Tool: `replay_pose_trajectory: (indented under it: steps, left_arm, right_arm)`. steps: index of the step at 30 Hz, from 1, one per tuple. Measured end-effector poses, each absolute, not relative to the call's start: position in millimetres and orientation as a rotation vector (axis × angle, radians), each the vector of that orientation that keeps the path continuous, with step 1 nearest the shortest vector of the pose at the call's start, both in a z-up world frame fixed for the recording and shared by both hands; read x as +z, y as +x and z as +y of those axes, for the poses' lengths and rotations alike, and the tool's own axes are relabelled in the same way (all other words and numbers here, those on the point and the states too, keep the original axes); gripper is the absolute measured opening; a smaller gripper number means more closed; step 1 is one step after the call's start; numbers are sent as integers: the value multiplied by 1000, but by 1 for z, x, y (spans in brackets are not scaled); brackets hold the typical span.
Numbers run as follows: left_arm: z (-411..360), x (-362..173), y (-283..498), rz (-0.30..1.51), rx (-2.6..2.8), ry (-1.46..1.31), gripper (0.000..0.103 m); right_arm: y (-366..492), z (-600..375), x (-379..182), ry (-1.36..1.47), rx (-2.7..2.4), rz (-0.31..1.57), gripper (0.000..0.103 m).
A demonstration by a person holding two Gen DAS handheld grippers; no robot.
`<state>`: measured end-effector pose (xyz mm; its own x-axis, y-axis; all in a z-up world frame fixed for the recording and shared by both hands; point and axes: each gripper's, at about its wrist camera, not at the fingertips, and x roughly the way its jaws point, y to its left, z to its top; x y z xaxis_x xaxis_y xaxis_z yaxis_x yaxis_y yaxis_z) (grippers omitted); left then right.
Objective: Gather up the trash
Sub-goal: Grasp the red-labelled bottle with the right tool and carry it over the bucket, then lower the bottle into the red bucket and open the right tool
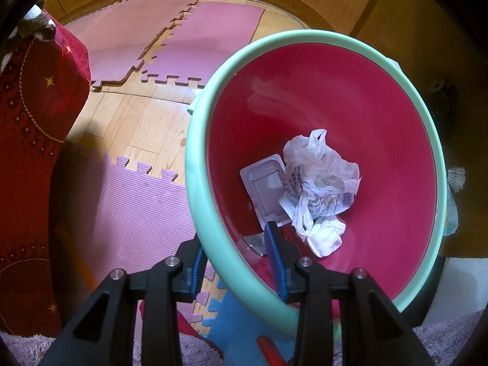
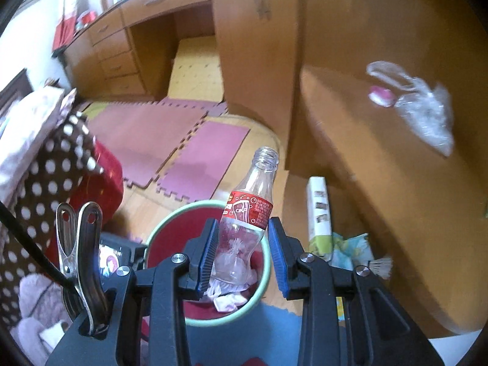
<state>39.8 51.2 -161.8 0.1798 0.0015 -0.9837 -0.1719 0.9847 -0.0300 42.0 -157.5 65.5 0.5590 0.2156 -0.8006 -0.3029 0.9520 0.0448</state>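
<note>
A bin with a mint-green rim (image 1: 305, 38) and a red inside hangs tilted. My left gripper (image 1: 235, 241) is shut on its near rim, one finger outside and one inside. In the bin lie a crumpled printed plastic bag (image 1: 320, 167), a clear plastic tray (image 1: 265, 186) and a white wad (image 1: 326, 238). My right gripper (image 2: 242, 228) is shut on an empty clear cola bottle (image 2: 248, 210) with a red label and no cap. It holds the bottle neck-up just above the bin's rim (image 2: 170, 219), and the trash (image 2: 228, 300) shows below it.
Pink foam mats (image 1: 189, 48) cover part of the wooden floor. A red patterned cloth (image 1: 33, 106) is at the left. On the wooden surface to the right lie a clear plastic bag (image 2: 427, 113), a white box (image 2: 318, 210) and a shuttlecock (image 2: 381, 267). Polka-dot fabric (image 2: 52, 177) is at the left.
</note>
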Motion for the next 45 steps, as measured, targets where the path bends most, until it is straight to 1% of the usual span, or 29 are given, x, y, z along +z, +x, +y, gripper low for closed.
replay_pose_trajectory:
  steps: [17, 39, 45]
  left_arm:
    - [51, -162, 40, 1386, 123, -144, 38]
    - [52, -162, 40, 1386, 123, -144, 38]
    - [52, -162, 40, 1385, 123, -144, 38]
  right_arm:
    - [43, -116, -29, -180, 435, 1084, 34]
    - [44, -108, -109, -235, 460, 1253, 34]
    - [44, -108, -122, -232, 470, 1282, 34]
